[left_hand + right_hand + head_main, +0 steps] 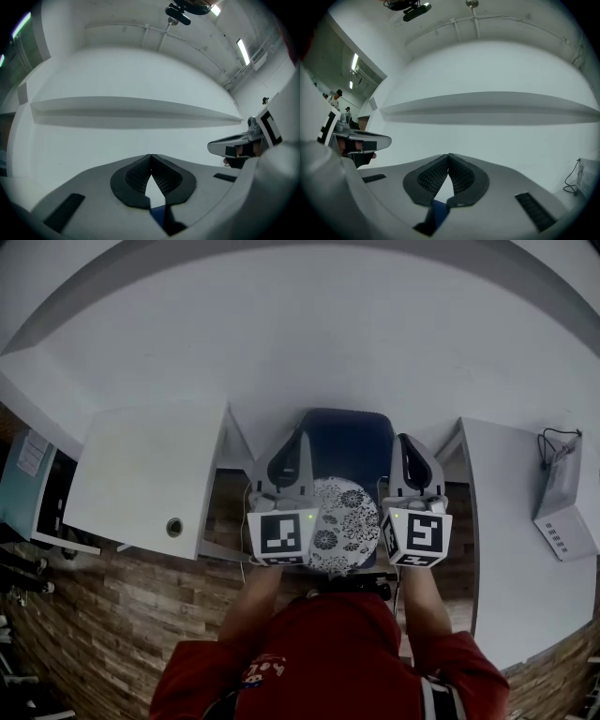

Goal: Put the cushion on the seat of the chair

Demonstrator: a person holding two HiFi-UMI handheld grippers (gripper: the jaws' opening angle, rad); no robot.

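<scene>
A round white cushion with a dark floral print (339, 521) lies on the seat of the dark blue chair (349, 442), straight below me in the head view. My left gripper (298, 439) is raised beside the cushion's left edge, and my right gripper (405, 441) beside its right edge. Neither touches the cushion. In the left gripper view the left gripper (150, 157) has its tips pressed together with nothing between them. The right gripper (449, 155) stands the same way in its own view. A sliver of the blue chair (437, 209) shows under the jaws.
A white desk (150, 474) with a cable hole (174, 527) flanks the chair on the left. Another white desk (516, 549) on the right carries a grey device with a cable (560, 495). A white wall stands close ahead, and the floor is wood.
</scene>
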